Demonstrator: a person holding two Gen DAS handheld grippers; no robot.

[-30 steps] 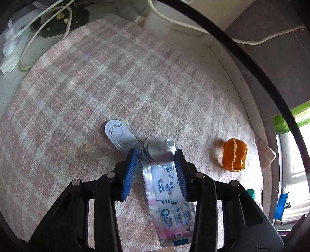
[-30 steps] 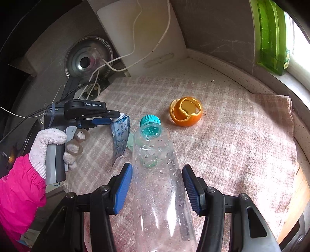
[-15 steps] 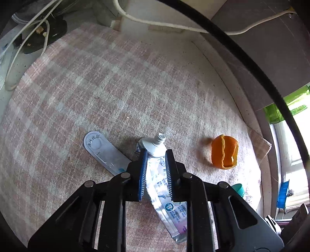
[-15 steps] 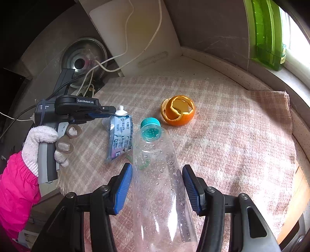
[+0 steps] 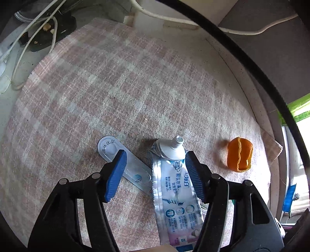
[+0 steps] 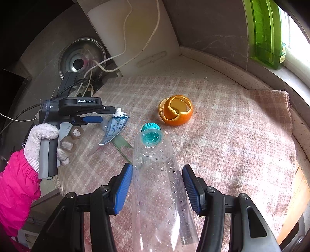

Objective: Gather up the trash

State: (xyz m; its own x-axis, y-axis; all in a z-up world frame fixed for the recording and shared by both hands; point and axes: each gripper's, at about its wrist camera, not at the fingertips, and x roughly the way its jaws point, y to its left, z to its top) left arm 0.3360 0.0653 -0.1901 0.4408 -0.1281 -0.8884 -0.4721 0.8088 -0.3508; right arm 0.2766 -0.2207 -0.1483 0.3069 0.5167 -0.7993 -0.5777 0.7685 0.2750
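Observation:
A flattened toothpaste tube (image 5: 174, 186) lies on the pink checked cloth (image 5: 116, 87), cap end away from me. My left gripper (image 5: 155, 157) hovers over it with its jaws opening; the tube sits between the pads, which do not press on it. Partly under the tube lies a clear plastic strip package (image 5: 108, 147). An orange peel (image 5: 240, 157) sits to the right. In the right wrist view my right gripper (image 6: 158, 174) is shut on a clear plastic bottle (image 6: 155, 164) with a teal cap, held above the cloth. The left gripper (image 6: 104, 115), tube (image 6: 116, 126) and peel (image 6: 177, 112) show there too.
A gloved hand with a pink sleeve (image 6: 15, 184) holds the left gripper. White cords (image 5: 174, 17) and a black plug (image 5: 58, 25) lie beyond the cloth's far edge. A pot lid (image 6: 81, 58) leans at the back left, and a green container (image 6: 267, 38) stands by the window.
The left jaws, closed on the tube's neck half a second ago, have spread wide and the tube has dropped back onto the cloth. The right gripper and its bottle have not moved.

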